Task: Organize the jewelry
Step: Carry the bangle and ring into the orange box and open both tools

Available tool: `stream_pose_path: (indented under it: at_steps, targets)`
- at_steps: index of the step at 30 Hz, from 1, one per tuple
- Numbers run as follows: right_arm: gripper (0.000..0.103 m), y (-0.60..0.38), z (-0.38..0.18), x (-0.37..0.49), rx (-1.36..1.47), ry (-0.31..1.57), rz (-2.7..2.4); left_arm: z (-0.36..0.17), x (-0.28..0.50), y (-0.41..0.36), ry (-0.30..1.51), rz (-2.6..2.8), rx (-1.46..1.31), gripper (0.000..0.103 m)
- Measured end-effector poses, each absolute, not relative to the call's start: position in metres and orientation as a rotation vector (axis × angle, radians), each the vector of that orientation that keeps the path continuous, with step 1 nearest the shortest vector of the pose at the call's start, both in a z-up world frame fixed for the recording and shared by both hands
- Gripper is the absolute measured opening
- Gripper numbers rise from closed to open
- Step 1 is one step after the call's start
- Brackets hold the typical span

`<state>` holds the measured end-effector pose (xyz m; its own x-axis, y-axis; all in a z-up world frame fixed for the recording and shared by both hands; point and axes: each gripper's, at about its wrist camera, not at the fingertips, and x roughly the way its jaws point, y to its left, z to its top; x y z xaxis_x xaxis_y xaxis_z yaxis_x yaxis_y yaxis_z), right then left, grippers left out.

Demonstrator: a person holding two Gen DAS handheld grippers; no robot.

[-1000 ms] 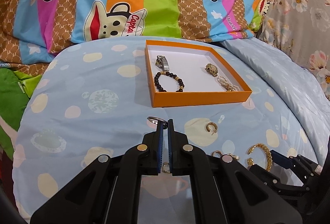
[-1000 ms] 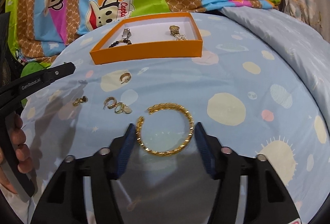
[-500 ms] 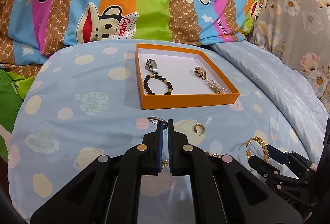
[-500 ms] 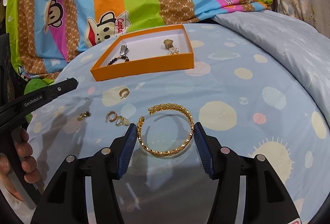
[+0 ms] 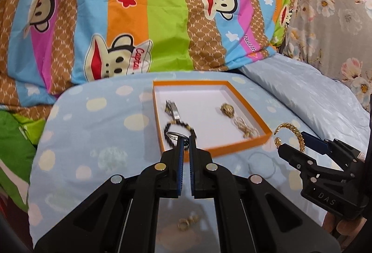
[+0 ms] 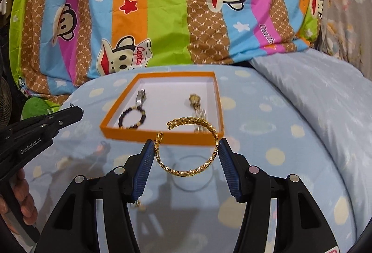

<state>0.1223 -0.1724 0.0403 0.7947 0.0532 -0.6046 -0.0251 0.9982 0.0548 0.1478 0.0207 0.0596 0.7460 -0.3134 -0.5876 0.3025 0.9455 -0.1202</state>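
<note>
Gold bangle (image 6: 187,151): your right hand-held gripper (image 6: 186,155) is clamping it; left hand-held gripper (image 5: 185,140) is pinching silver ring (image 5: 176,134), orange tray (image 5: 216,150) at 12 o'clock.

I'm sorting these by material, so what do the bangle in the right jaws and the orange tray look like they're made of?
The open bangle looks like gold-toned metal: bright yellow, glossy, with a leaf-like textured pattern; solid gold or plating can't be told. The orange tray looks like matte cardboard: flat thin walls, white lining, no shine.
</note>
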Motion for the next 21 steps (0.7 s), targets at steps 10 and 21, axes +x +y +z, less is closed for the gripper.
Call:
stream_pose_path:
  at_steps: [10,21]
  targets:
    - [0.055,-0.169,0.047,0.207,0.081,0.667,0.072,0.073,0.231,0.000,0.639,-0.302,-0.025,0.003]
    - [0.055,-0.177,0.021,0.287,0.145,0.738,0.078,0.049,0.314,-0.027,0.707,-0.307,0.000,0.003]
